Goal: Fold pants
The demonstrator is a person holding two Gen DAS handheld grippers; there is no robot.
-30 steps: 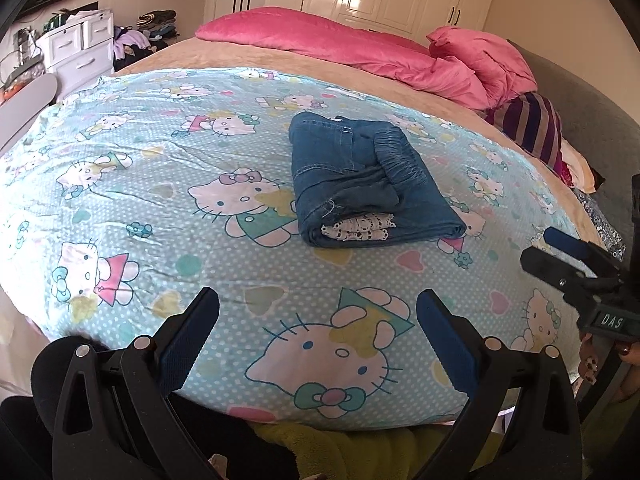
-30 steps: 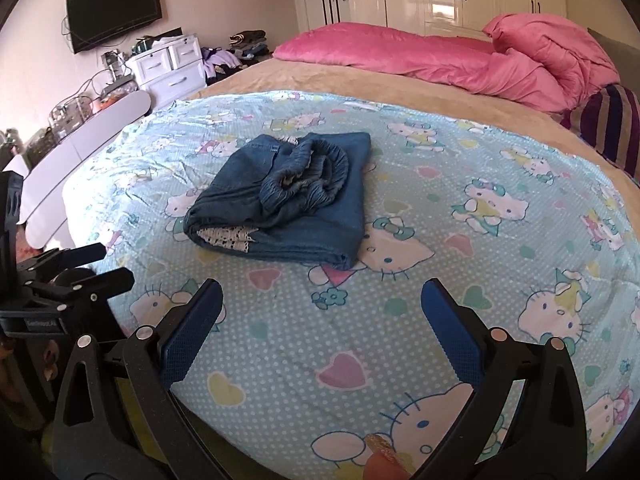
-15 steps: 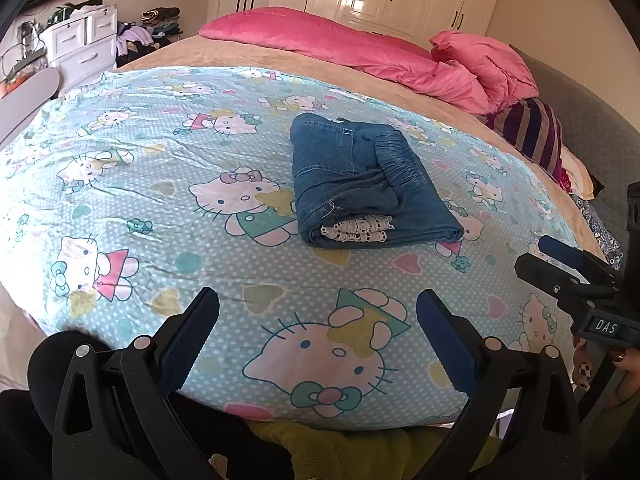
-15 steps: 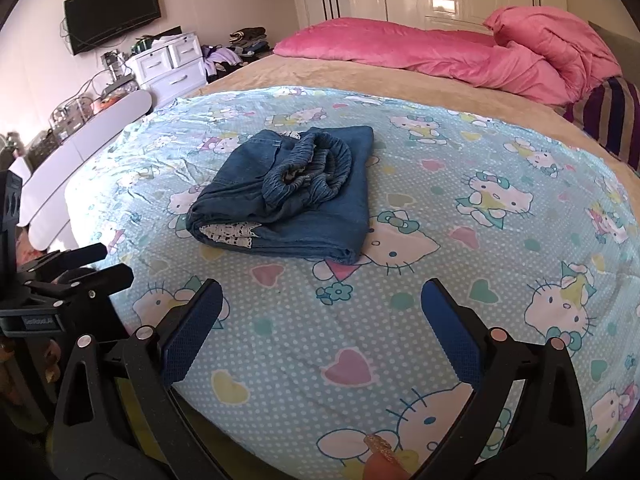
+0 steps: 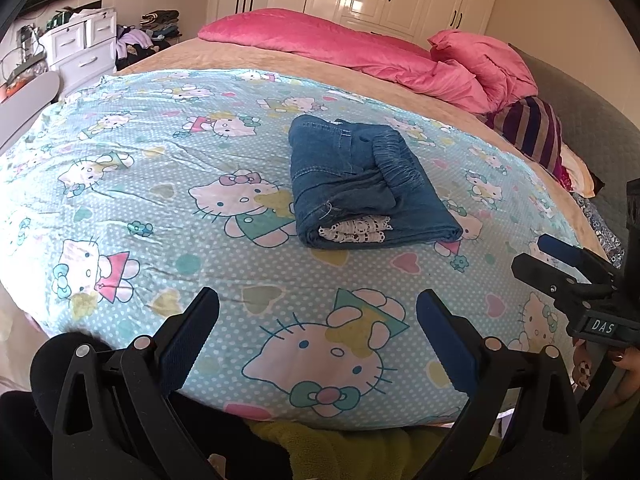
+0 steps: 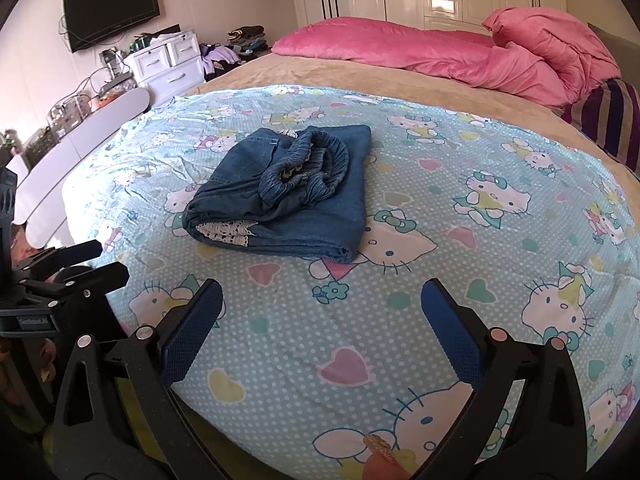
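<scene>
Blue denim pants [image 5: 360,188] lie folded into a compact bundle on the Hello Kitty sheet [image 5: 168,208], white lace hem showing at the near end. They also show in the right wrist view [image 6: 296,196]. My left gripper [image 5: 318,308] is open and empty, held back near the bed's front edge, well short of the pants. My right gripper [image 6: 322,300] is open and empty, also short of the pants. Each gripper shows at the edge of the other's view: the right one [image 5: 560,264] and the left one [image 6: 80,264].
A pink duvet [image 6: 460,52] and striped cushion [image 5: 532,136] lie at the bed's far side. White drawers [image 6: 168,64], a wall TV [image 6: 112,8] and cluttered shelves stand to the left. Wardrobes line the back wall.
Both grippers have drawn back slightly from the bed and stayed open. The folded pants have not moved.
</scene>
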